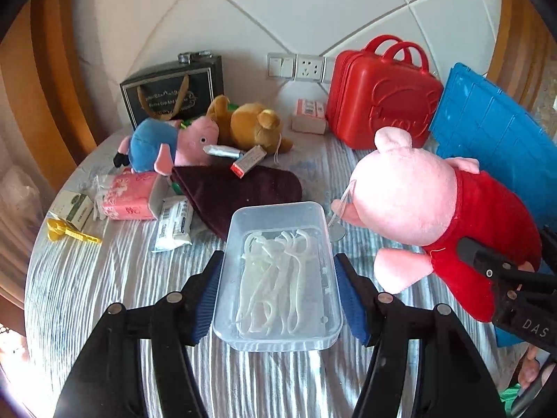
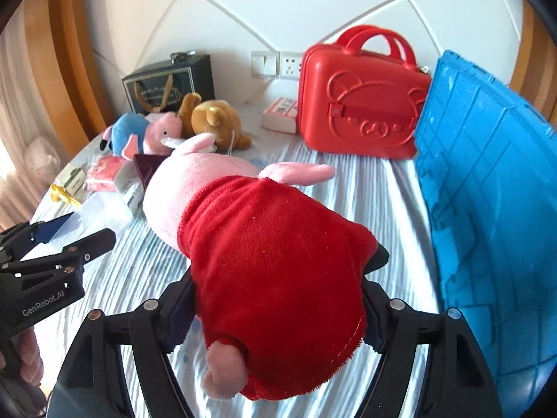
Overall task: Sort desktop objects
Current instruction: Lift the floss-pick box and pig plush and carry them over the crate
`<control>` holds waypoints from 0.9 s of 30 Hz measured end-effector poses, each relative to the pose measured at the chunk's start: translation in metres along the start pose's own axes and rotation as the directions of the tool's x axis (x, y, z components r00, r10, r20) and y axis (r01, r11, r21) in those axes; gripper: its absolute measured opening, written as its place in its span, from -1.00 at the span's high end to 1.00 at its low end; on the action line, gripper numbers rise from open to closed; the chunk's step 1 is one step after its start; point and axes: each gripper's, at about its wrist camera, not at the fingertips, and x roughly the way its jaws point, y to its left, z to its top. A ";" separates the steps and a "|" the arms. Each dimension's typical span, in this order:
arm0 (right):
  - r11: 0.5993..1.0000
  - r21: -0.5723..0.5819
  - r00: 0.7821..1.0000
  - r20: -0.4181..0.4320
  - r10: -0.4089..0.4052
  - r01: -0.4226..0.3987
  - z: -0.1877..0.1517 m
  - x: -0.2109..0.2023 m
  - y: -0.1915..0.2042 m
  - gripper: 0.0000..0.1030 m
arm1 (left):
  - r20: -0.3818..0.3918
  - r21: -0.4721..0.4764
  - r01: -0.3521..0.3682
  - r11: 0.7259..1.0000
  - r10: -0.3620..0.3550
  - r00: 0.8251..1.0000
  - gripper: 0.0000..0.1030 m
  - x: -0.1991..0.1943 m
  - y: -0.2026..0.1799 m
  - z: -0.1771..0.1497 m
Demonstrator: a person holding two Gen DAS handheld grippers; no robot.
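The jaws of the left gripper [image 1: 278,299] are squeezing a clear box [image 1: 278,278] of white floss picks [image 1: 271,278], and the jaws of the right gripper [image 2: 278,299] are hugging a pig toy in a red dress [image 2: 271,264]. Both things are hanging above the striped table [image 1: 104,278], the pig toy just beside the blue crate [image 2: 487,191].

The box is slippery and open, so tipping it could be spilling the picks. The floppy toy could be sliding out.

Only the left view is showing the picks. Only the right view is showing the bear face on the red case [image 2: 362,104] next to the crate.
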 end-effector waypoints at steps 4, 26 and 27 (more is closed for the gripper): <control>0.999 0.030 0.993 0.118 -0.024 0.021 0.002 -0.049 -0.006 -0.49 | 0.105 0.029 0.010 1.000 -0.013 0.994 -0.18 -0.039 -0.011 0.003; 0.986 0.153 0.838 0.527 -0.142 0.071 -0.065 -0.274 -0.166 -0.49 | 0.380 0.252 0.205 0.946 -0.291 0.878 -0.18 -0.184 -0.231 -0.005; 0.984 0.155 0.835 0.528 -0.154 0.084 -0.069 -0.277 -0.180 -0.49 | 0.383 0.252 0.214 0.944 -0.300 0.874 -0.18 -0.186 -0.248 -0.007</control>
